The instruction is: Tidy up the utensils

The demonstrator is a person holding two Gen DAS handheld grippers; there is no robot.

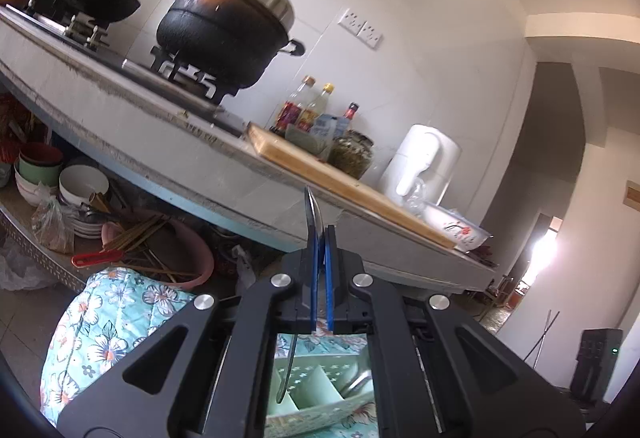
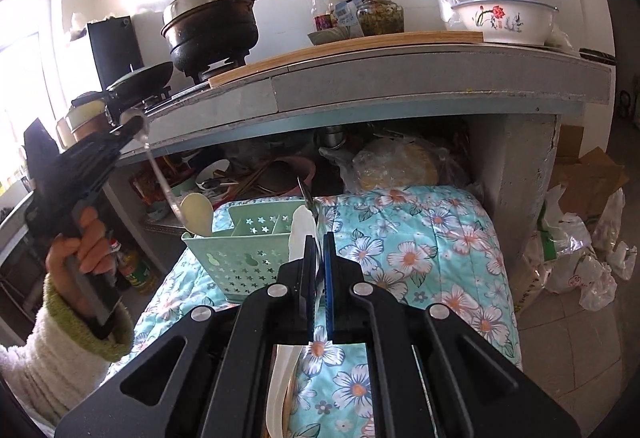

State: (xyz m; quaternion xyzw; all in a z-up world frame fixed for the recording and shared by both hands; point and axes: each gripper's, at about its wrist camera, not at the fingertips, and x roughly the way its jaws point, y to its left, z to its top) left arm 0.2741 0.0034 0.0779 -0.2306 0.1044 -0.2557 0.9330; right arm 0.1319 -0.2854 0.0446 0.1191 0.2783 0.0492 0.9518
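Step in hand: both hand-held grippers carry utensils toward the green utensil caddy (image 2: 244, 250), which sits on a floral quilt (image 2: 420, 250) below the kitchen surface (image 2: 400, 86).
Left hand-held gripper (image 1: 320, 238): clenched on a metal spoon (image 1: 314, 210); in the right wrist view its handle slants down toward the caddy, bowl end up by the fingers.
Right hand-held gripper (image 2: 319, 246): clenched on a white spoon (image 2: 302, 234), just beside the caddy's near corner.
Caddy contents: a cream spoon (image 2: 198, 214) stands in the left compartment; metal pieces show in another, seen from the left wrist.
Next move, as a judgement: lower the metal spoon's handle into a compartment, loosen the grip only once it stands, then bring the white spoon over.
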